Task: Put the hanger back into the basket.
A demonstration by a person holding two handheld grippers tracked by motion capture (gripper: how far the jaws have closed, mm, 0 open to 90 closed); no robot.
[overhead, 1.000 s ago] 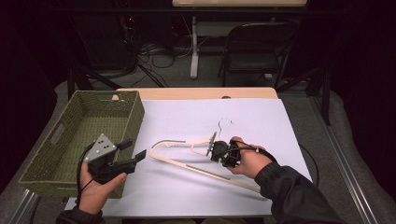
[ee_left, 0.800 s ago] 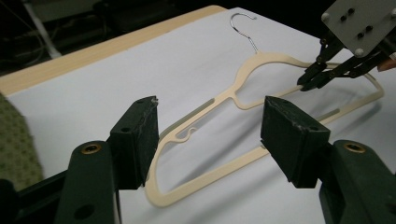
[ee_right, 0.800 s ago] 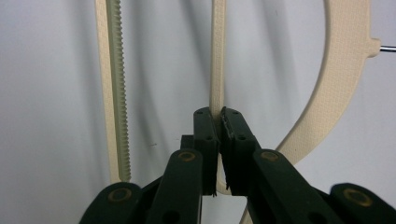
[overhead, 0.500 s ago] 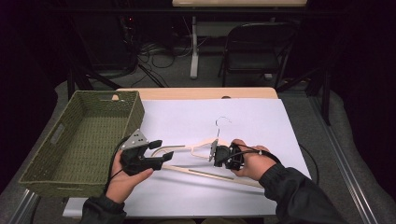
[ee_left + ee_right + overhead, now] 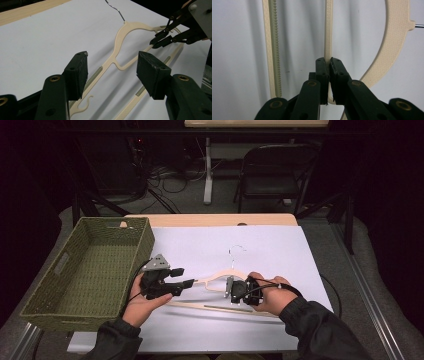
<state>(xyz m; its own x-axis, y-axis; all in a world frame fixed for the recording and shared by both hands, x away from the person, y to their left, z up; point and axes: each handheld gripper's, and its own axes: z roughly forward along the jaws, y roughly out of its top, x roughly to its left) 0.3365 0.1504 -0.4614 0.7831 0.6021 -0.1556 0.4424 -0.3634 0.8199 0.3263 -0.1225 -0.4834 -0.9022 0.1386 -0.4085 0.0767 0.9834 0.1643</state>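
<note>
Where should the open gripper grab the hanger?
Probably the left arm of the hanger, coming from the basket side. That arm lies flat and thin between the left gripper, whose jaws have just been closing, while the right gripper pinches another bar.

Bright lit table, dark surroundings, soft shadows, near parts slightly blurred

One cream hanger lies on the table, and one green woven basket stands at the left. Two grippers, the left gripper and the right gripper, are over the one white sheet. One folding chair stands far behind.
</note>
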